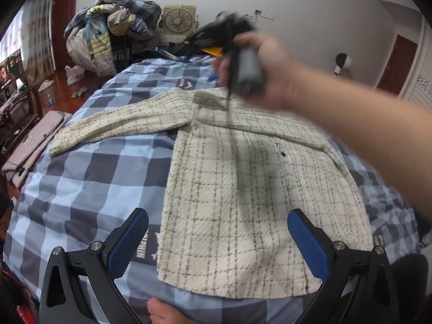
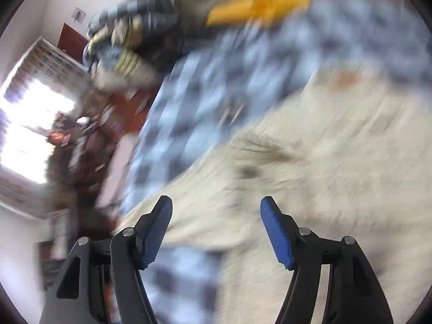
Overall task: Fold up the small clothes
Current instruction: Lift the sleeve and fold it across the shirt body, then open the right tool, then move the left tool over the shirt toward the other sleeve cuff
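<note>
- Two views differ in sharpness: the left wrist view is crisp, showing the cream checked garment spread flat on the blue-and-grey checked bedspread, one sleeve stretched out to the left; the right wrist view is smeared by motion, and the garment reads only as a pale mass.
- Only the left wrist view shows the box fan against the wall and a heap of bedding beside it.
- Printed lettering on the bedspread near the garment's lower left corner is partly covered and cannot be read with certainty.
- Left gripper: jaws spread wide above the garment's near hem, nothing between the blue pads.
- Right hand: it reaches in from the right over the collar, wrapped around a grey handle, blurred.
- Right gripper: jaws parted, empty, angled down over the cloth.
</note>
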